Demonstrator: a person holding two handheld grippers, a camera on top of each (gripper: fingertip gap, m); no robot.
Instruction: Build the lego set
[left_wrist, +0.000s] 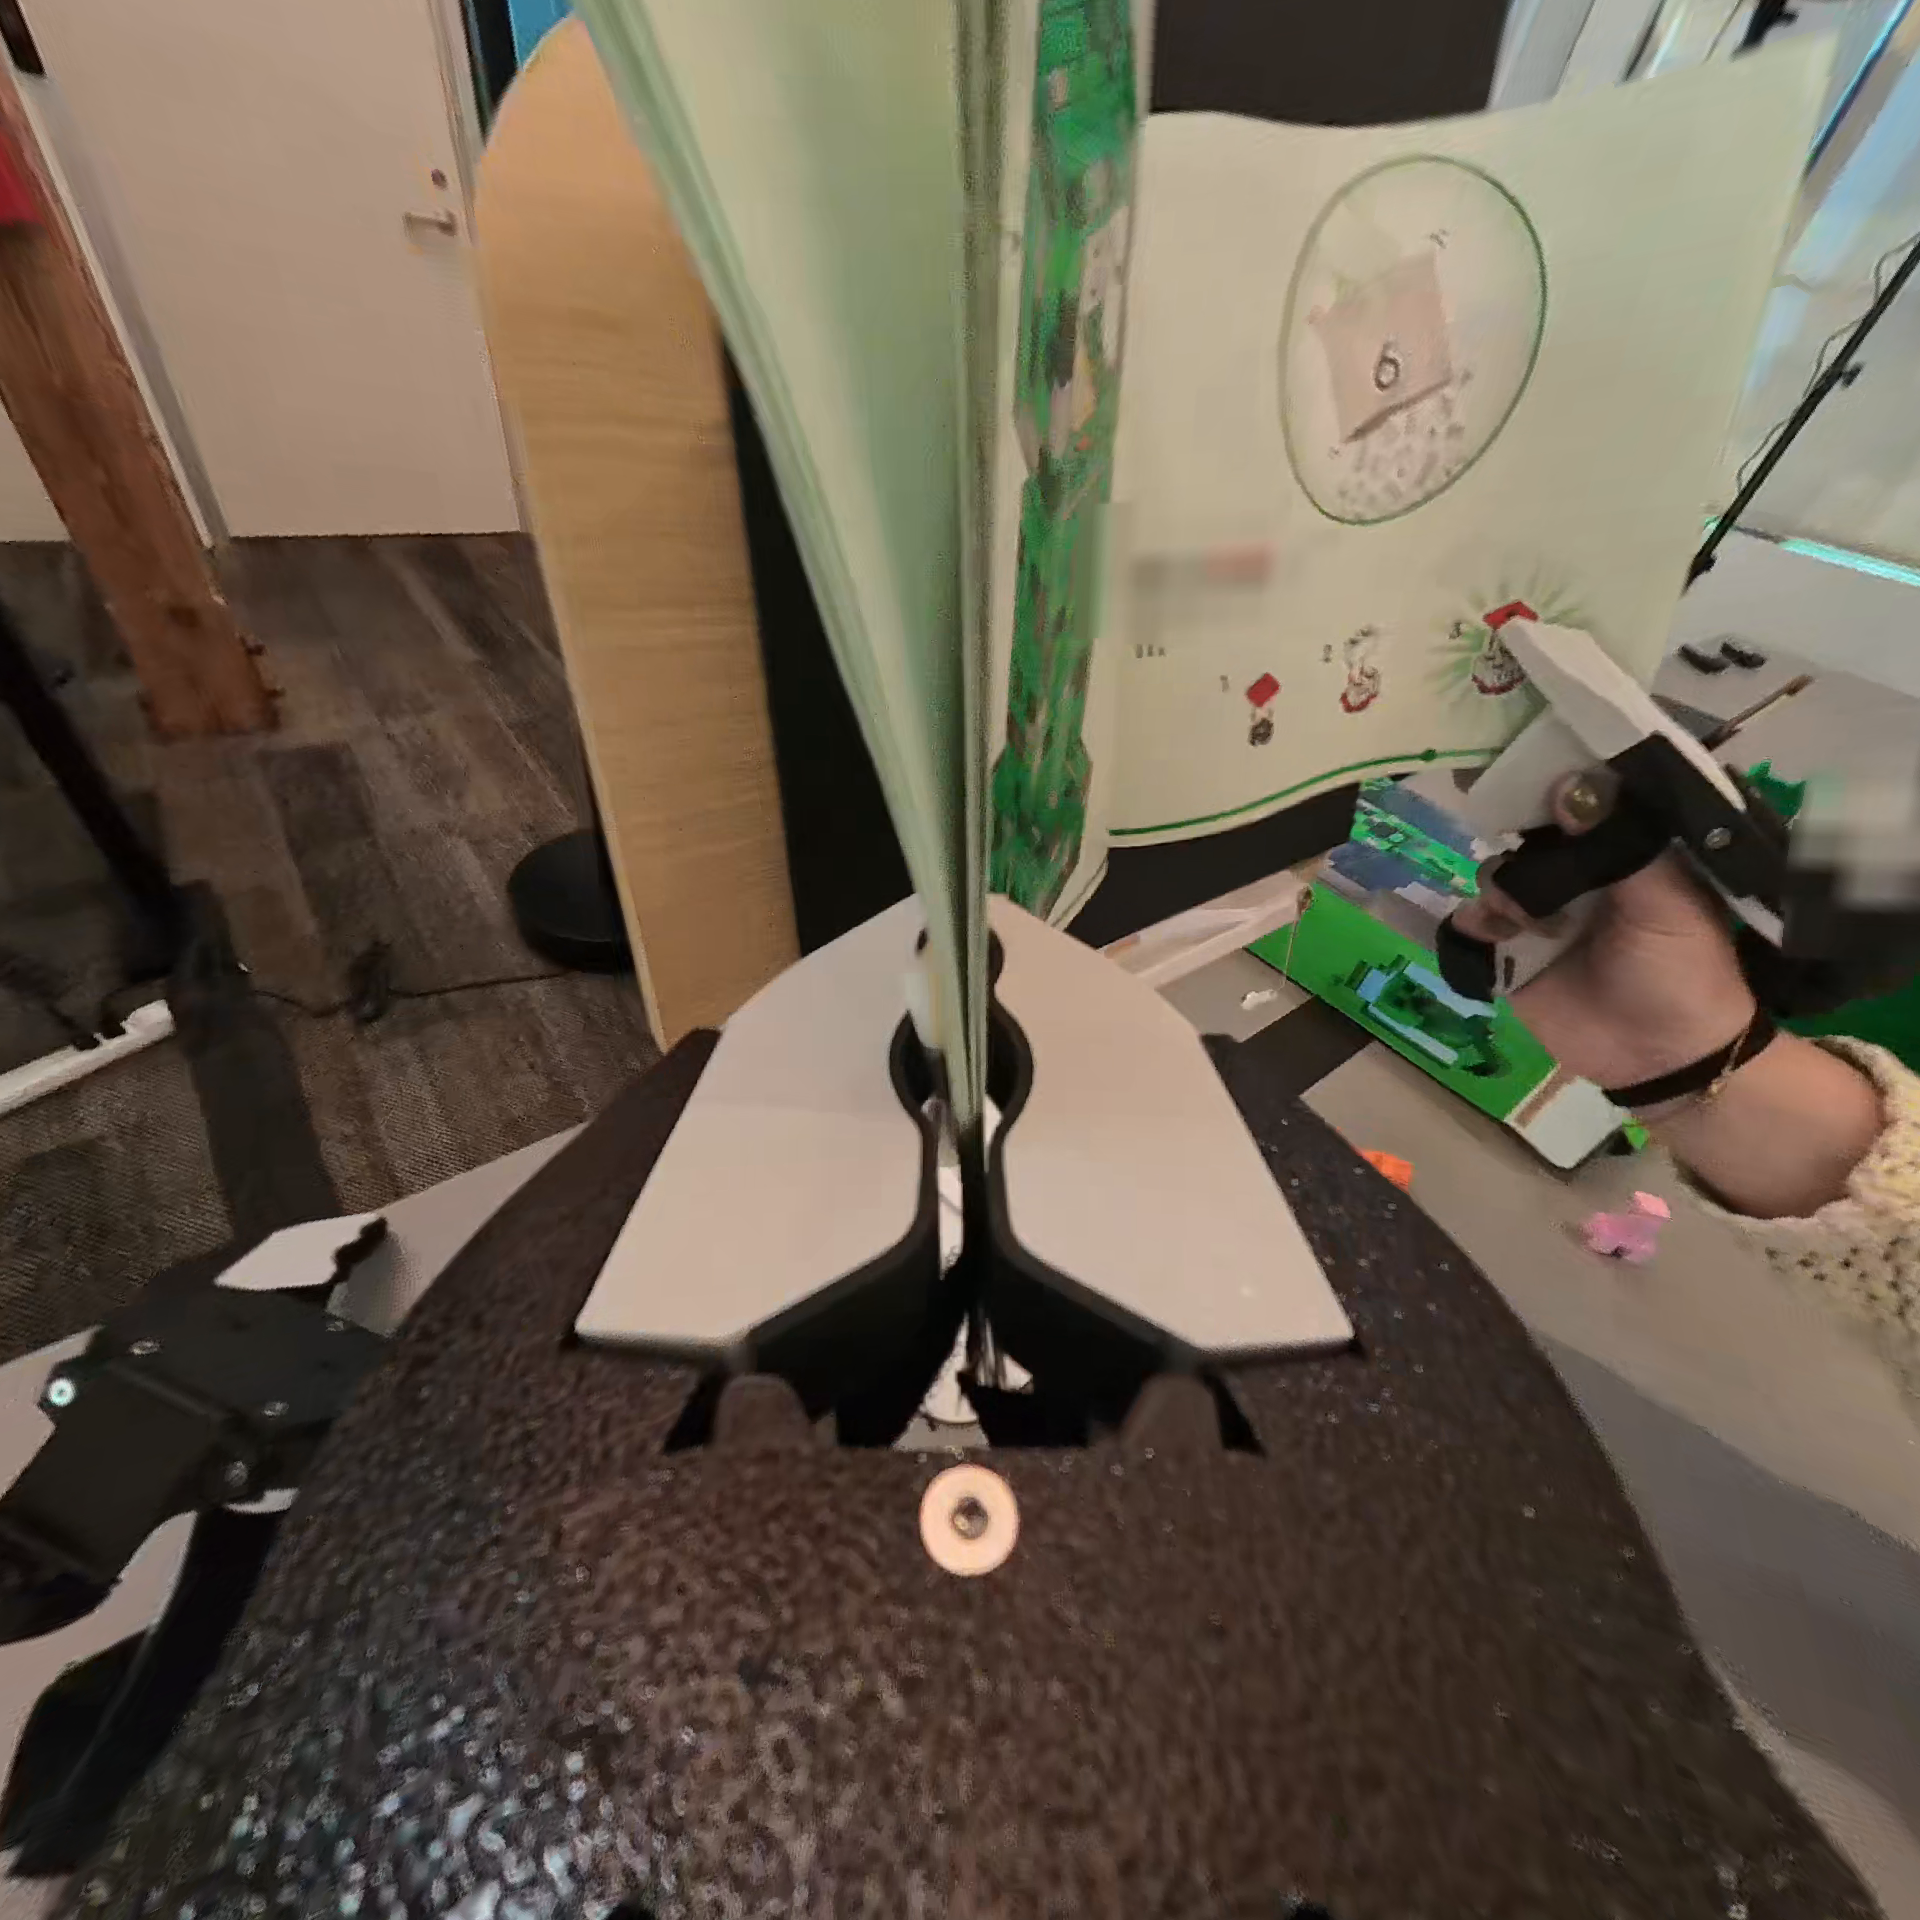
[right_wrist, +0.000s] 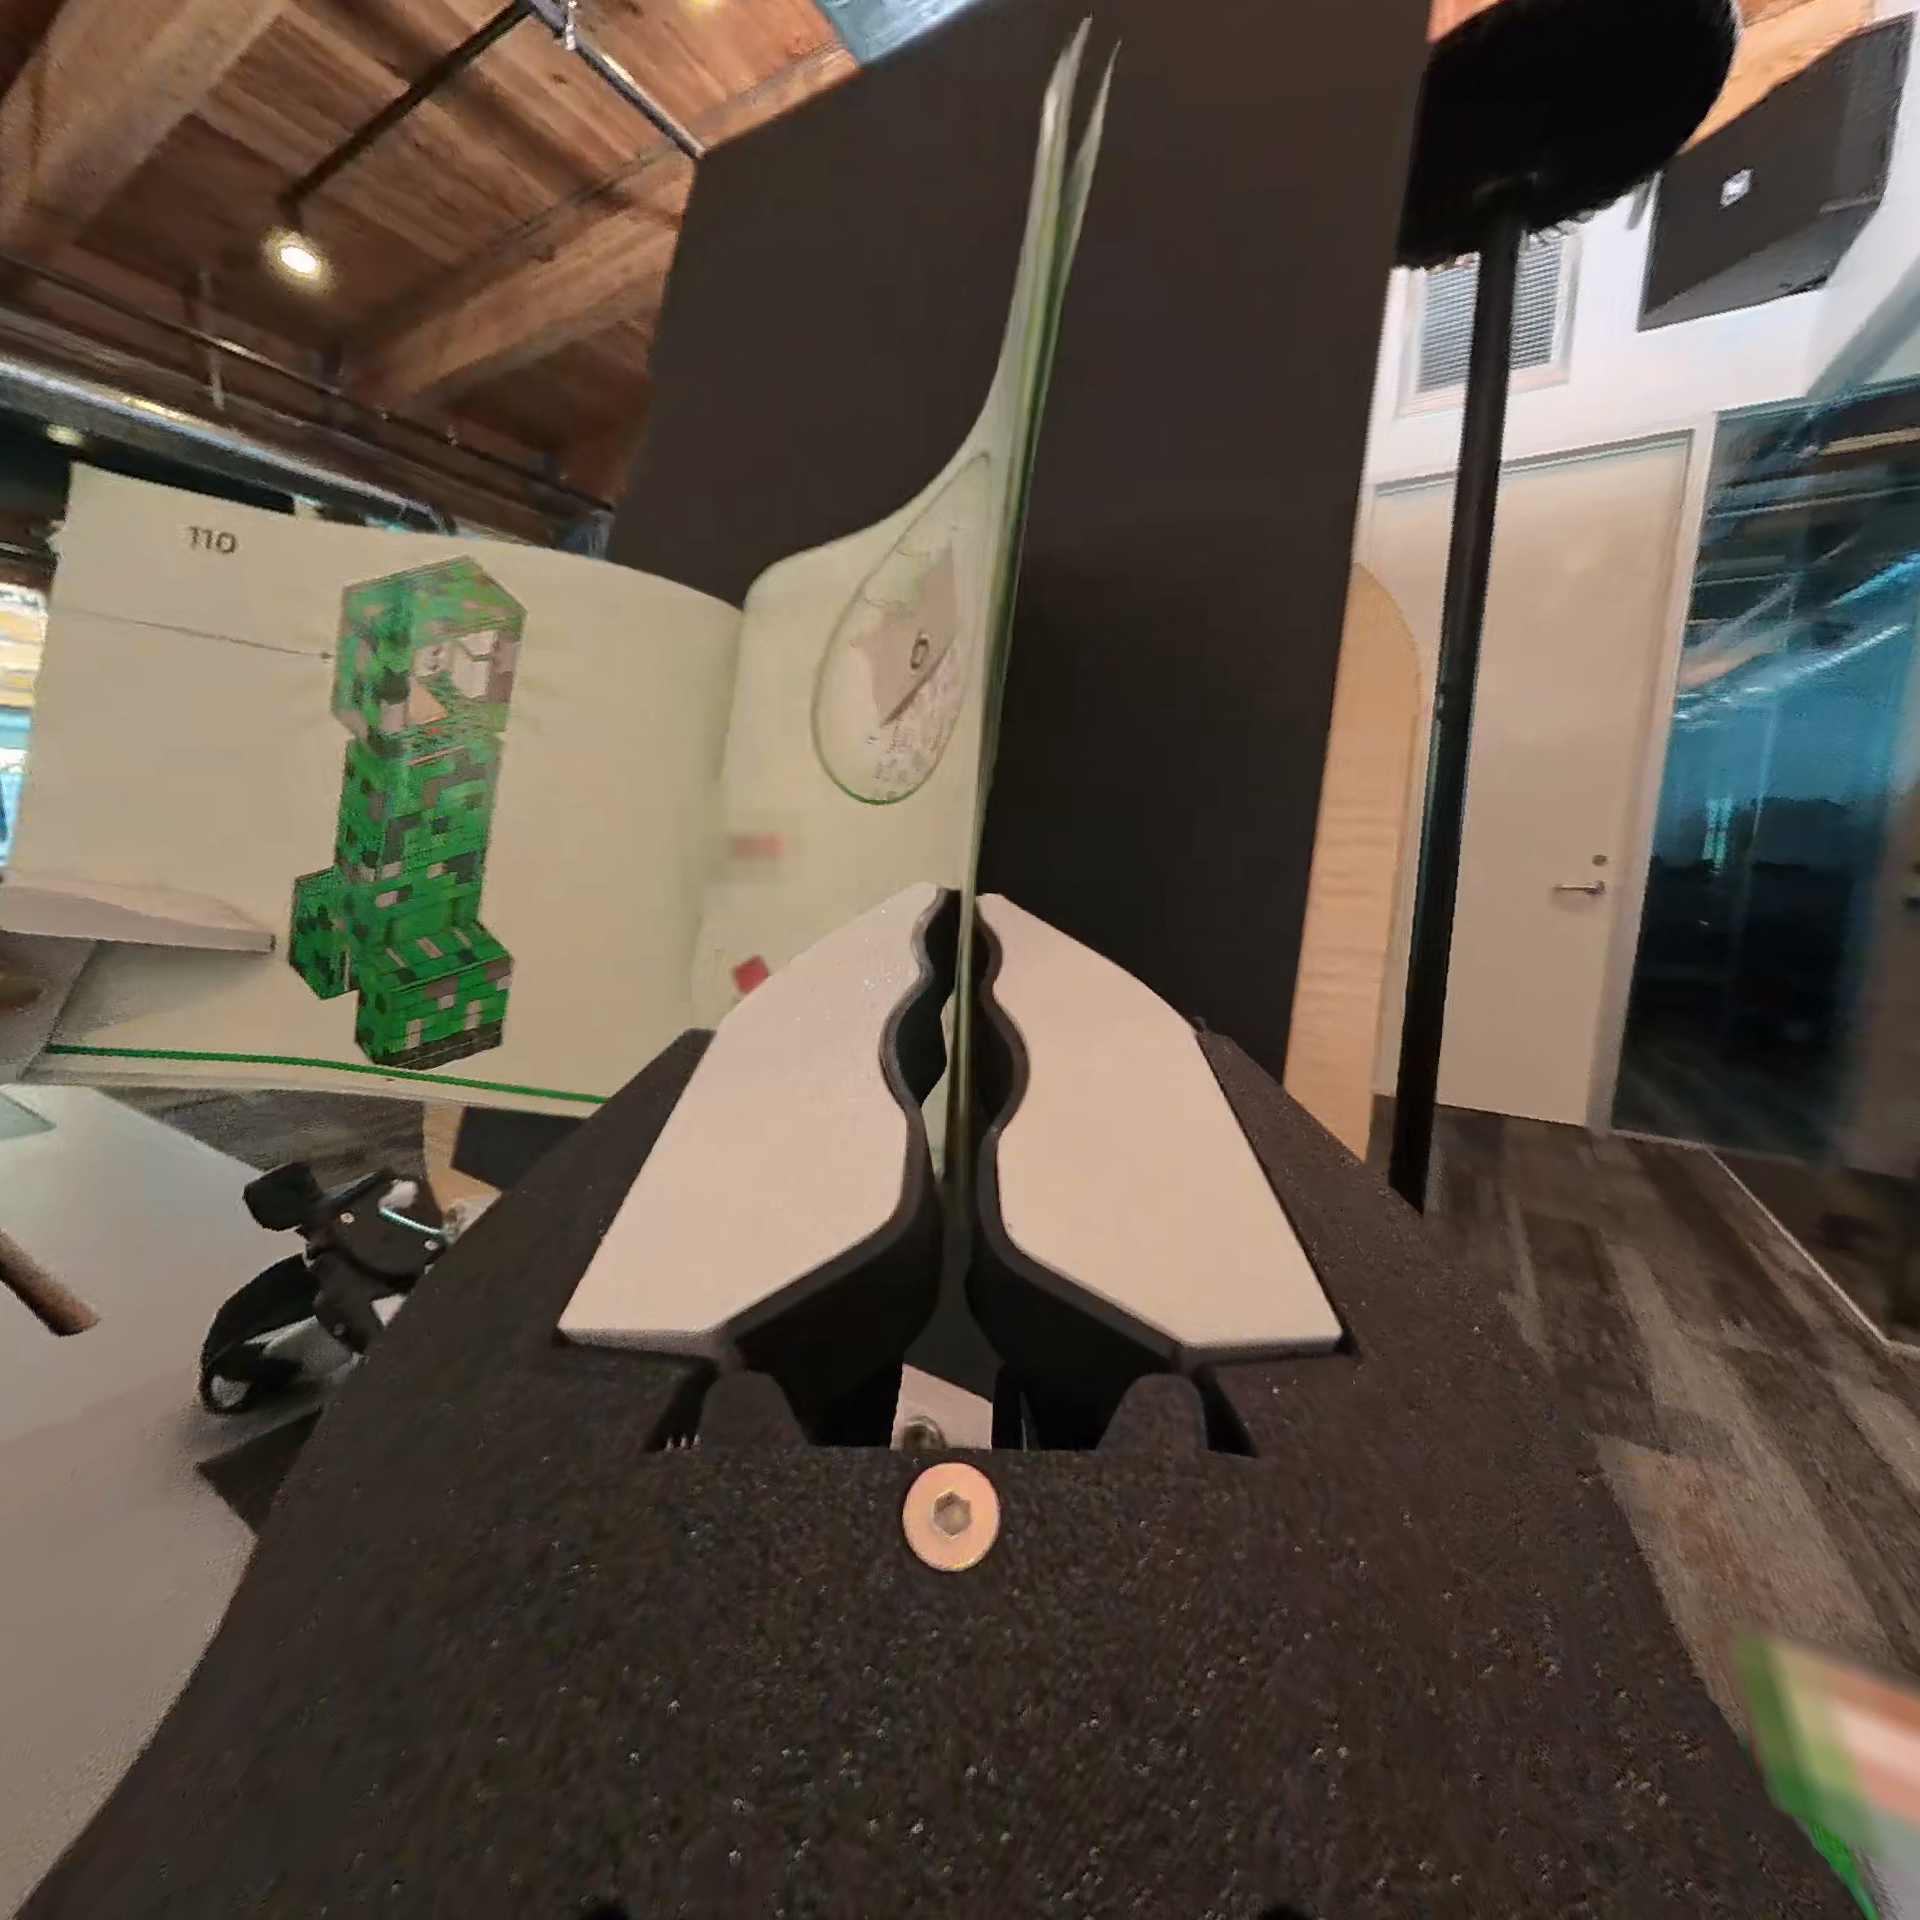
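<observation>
Standing at frame centre, booklet pages (left_wrist: 883, 520) are clamped by the left tool (left_wrist: 961, 997); others are pinched in the right tool (right_wrist: 961, 935).

My two wrist cameras look along their fingers, close up and from opposite sides; both views share the open instruction booklet (left_wrist: 1351, 468) (right_wrist: 436, 790).

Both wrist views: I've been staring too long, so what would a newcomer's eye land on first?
The instruction booklet, held up open in mid-air, with a big green blocky figure on its left page. Each gripper pinches a sheaf of its pages edge-on: the left gripper a thick stack, the right gripper a thin one. Behind it, the green set box lies on the table.
</observation>
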